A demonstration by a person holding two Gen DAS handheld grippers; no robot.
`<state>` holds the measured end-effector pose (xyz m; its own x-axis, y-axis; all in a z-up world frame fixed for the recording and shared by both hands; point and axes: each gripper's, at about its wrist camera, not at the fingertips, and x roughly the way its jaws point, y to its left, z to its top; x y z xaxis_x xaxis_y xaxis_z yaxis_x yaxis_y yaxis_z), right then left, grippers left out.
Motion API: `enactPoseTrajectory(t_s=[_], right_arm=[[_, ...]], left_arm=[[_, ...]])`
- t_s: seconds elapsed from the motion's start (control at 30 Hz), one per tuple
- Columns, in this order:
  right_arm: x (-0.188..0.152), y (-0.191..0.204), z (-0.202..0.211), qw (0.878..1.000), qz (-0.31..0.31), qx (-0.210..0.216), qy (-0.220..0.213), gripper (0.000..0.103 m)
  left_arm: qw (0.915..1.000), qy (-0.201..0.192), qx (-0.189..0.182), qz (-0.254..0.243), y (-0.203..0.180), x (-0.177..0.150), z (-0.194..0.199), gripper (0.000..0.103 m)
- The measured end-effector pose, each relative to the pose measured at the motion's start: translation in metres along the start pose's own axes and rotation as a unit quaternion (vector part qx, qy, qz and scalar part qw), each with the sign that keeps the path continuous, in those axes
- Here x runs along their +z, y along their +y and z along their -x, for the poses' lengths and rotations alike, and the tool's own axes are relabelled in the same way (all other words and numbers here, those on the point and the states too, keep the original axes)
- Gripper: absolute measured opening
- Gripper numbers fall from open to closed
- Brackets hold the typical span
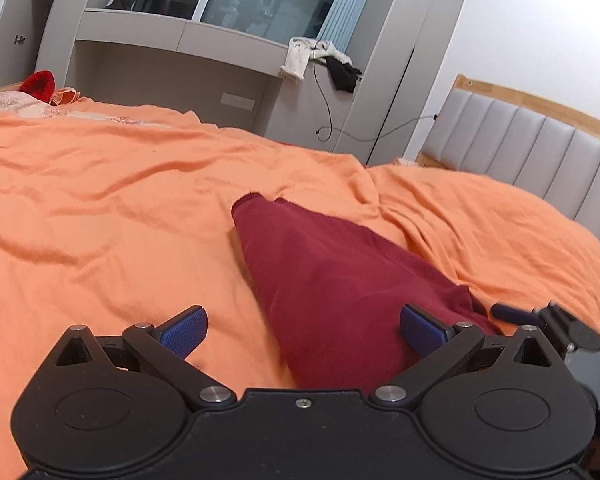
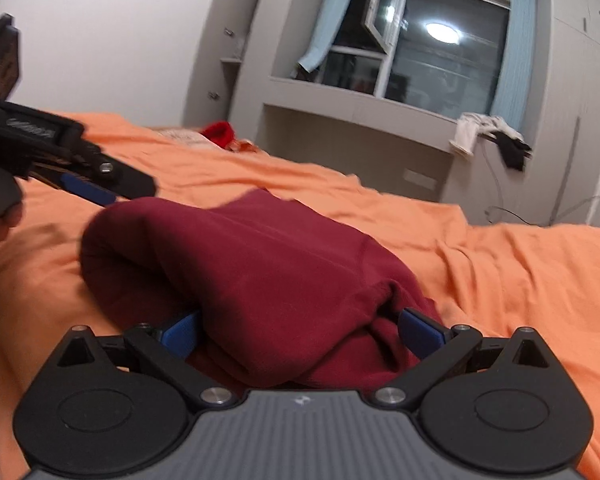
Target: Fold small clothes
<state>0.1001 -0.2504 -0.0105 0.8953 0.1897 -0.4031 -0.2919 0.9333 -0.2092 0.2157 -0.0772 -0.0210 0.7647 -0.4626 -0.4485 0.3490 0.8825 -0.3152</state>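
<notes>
A dark red garment (image 1: 324, 280) lies folded on the orange bed sheet (image 1: 100, 200). My left gripper (image 1: 302, 314) is open wide, and the near end of the garment lies loose between its blue pads (image 1: 182, 330), closer to the right one. In the right wrist view the garment (image 2: 240, 260) is a rounded bundle. My right gripper (image 2: 300, 316) is open wide around its near end; the cloth covers part of the left pad (image 2: 180, 332) and brushes the right one. Each gripper shows in the other's view: the right gripper (image 1: 516, 314), the left gripper (image 2: 112, 190).
An orange pillow (image 1: 480, 216) and a grey padded headboard (image 1: 540, 148) are to the right. A bright red item (image 1: 40, 84) and patterned fabric lie at the bed's far side. Clothes (image 1: 320, 56) hang off a grey window ledge, with a cable below.
</notes>
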Motion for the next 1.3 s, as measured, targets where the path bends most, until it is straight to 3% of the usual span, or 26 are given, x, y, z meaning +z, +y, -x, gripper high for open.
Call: enactPoseTrajectory(t_s=[0.1,0.2,0.33,0.43,0.57,0.67,0.87,0.97,1.1,1.2,1.23,1.3], right_arm=[[0.001,-0.002,-0.003,0.998,0.036,-0.055,0.005,0.102],[-0.004,0.005,-0.007,0.982,0.127,-0.142,-0.002,0.103],[-0.014,0.013,-0.014,0.966,0.192,-0.174,0.009,0.103],[-0.015,0.009,-0.010,0.968,0.205,-0.146,0.017,0.103],[-0.010,-0.016,0.005,0.981,0.173,-0.090,0.009,0.103],[-0.010,-0.033,0.021,0.986,0.145,-0.081,-0.005,0.103],[-0.007,-0.056,0.032,0.994,0.060,-0.091,-0.030,0.103],[-0.004,-0.071,0.030,0.996,-0.016,-0.079,-0.036,0.103],[-0.006,-0.089,0.021,0.992,-0.116,-0.043,-0.041,0.103],[-0.011,-0.107,0.009,0.981,-0.192,-0.003,-0.043,0.102],[-0.013,-0.113,0.003,0.975,-0.217,0.009,-0.042,0.100],[-0.014,-0.124,-0.007,0.966,-0.256,0.020,-0.034,0.082]], left_arm=[[0.9999,0.006,0.003,-0.009,-0.003,-0.003,-0.001,0.102],[0.9999,0.007,0.004,-0.015,-0.004,-0.003,-0.001,0.102],[0.9998,0.006,0.006,-0.015,-0.004,-0.003,0.000,0.102],[0.9999,0.002,0.005,-0.015,-0.003,-0.003,0.000,0.102],[0.9994,-0.017,-0.030,-0.005,-0.002,-0.002,0.007,0.102],[0.9989,-0.021,-0.041,-0.014,-0.007,-0.003,0.007,0.102],[0.9982,0.028,-0.024,-0.048,-0.016,-0.010,-0.009,0.103],[0.9975,0.049,-0.026,-0.043,-0.013,-0.013,-0.017,0.103],[0.9968,0.064,-0.024,-0.040,-0.011,-0.018,-0.023,0.103],[0.9965,0.067,-0.022,-0.045,-0.011,-0.020,-0.024,0.103],[0.9964,0.068,-0.021,-0.047,-0.011,-0.021,-0.025,0.103],[0.9960,0.071,-0.021,-0.049,-0.012,-0.022,-0.026,0.103]])
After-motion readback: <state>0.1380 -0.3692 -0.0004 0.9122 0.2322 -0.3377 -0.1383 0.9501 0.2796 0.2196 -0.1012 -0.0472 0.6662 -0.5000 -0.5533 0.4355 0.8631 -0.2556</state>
